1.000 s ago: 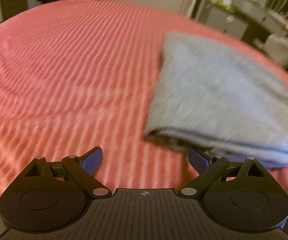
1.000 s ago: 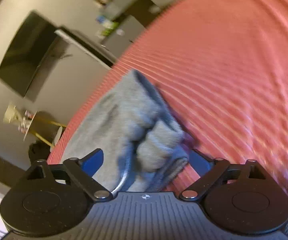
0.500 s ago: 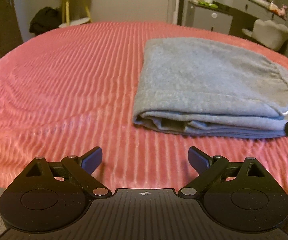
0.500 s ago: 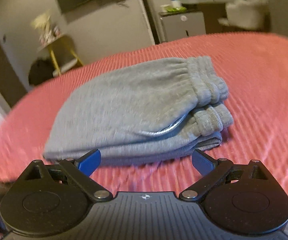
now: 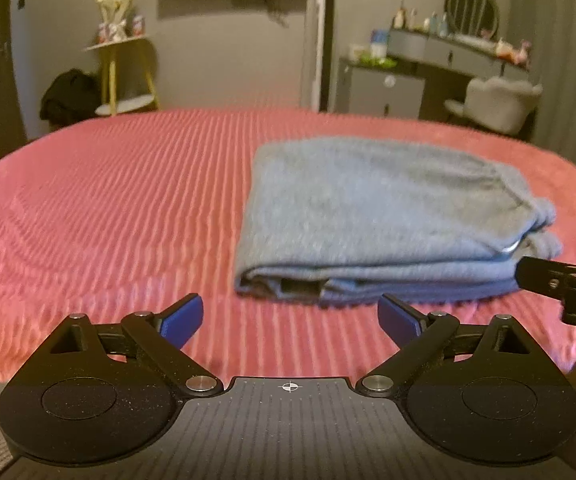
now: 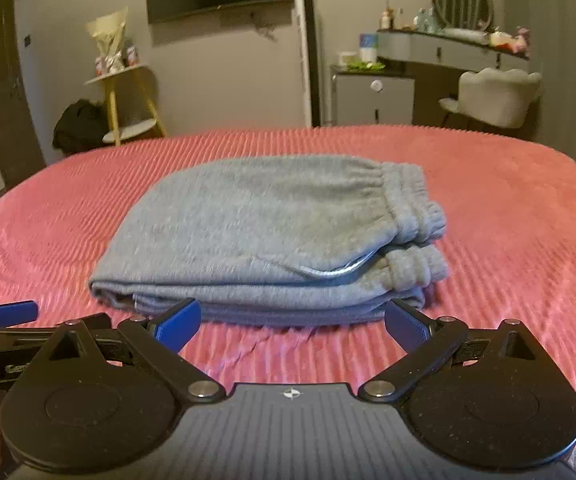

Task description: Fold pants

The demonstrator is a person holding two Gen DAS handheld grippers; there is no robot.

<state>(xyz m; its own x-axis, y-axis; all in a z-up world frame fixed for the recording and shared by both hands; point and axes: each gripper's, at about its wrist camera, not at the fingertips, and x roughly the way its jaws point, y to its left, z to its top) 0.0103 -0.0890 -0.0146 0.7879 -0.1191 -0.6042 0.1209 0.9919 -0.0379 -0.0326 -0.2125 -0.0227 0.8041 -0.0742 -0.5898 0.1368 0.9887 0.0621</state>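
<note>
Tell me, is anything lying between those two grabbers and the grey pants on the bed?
Nothing visible does. Only bare pink bedspread lies between the open right gripper and the folded pants, and likewise ahead of the open left gripper. Neither gripper's fingers touch the pants.

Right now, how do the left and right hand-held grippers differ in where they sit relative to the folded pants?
The left hand-held gripper faces bare red bedspread, with the folded grey pants off to its right; the right hand-held gripper faces the pants squarely. The left one looks toward the folded edge, while the right one sits nearer the elastic waistband end. Both are open, empty and clear of the pants.
</note>
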